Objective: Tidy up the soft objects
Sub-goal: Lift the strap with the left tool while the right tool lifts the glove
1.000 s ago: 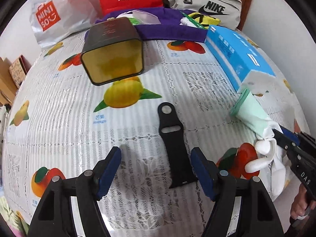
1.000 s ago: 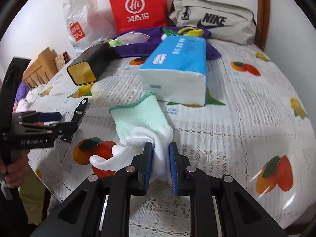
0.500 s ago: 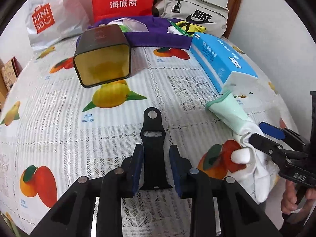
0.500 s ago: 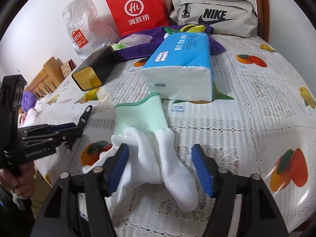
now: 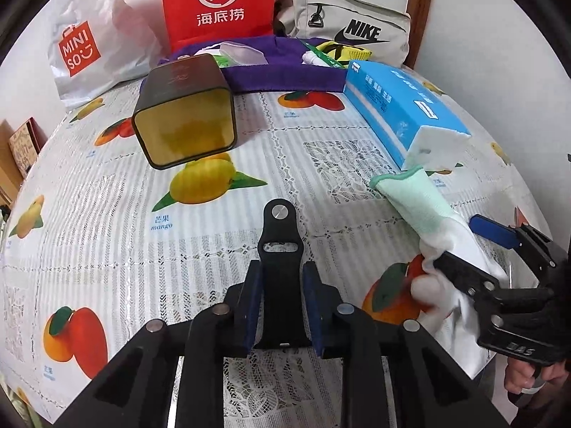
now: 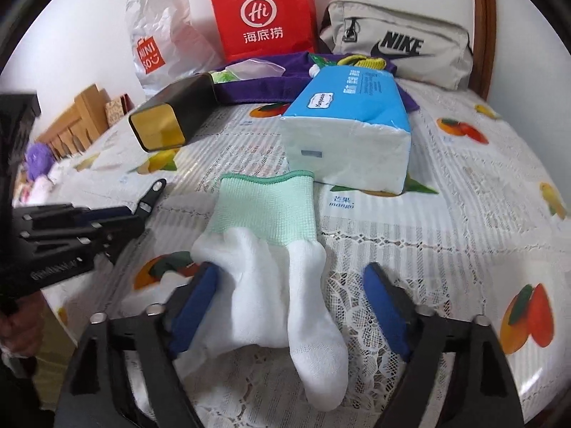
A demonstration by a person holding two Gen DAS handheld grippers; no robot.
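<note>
A black rubber watch strap (image 5: pixel 282 271) lies on the fruit-print tablecloth. My left gripper (image 5: pixel 282 306) is shut on the strap's near end. The strap also shows in the right wrist view (image 6: pixel 151 196), with the left gripper (image 6: pixel 117 219) on it. A white glove with a mint-green cuff (image 6: pixel 271 249) lies flat near the table's front edge. My right gripper (image 6: pixel 289 306) is open, its blue pads either side of the glove's fingers. In the left wrist view the glove (image 5: pixel 424 207) and the open right gripper (image 5: pixel 474 246) sit at the right.
A blue tissue pack (image 6: pixel 349 125) lies just behind the glove. A black tin with a gold inside (image 5: pixel 185 121) lies on its side. Behind stand a purple cloth (image 5: pixel 285 71), a red bag (image 5: pixel 217 3), a Miniso bag (image 5: pixel 92 46) and a Nike pouch (image 5: pixel 349 25).
My left gripper moved forward and shut on the strap. My right gripper let go of the glove and opened wide; the glove dropped flat on the cloth.
</note>
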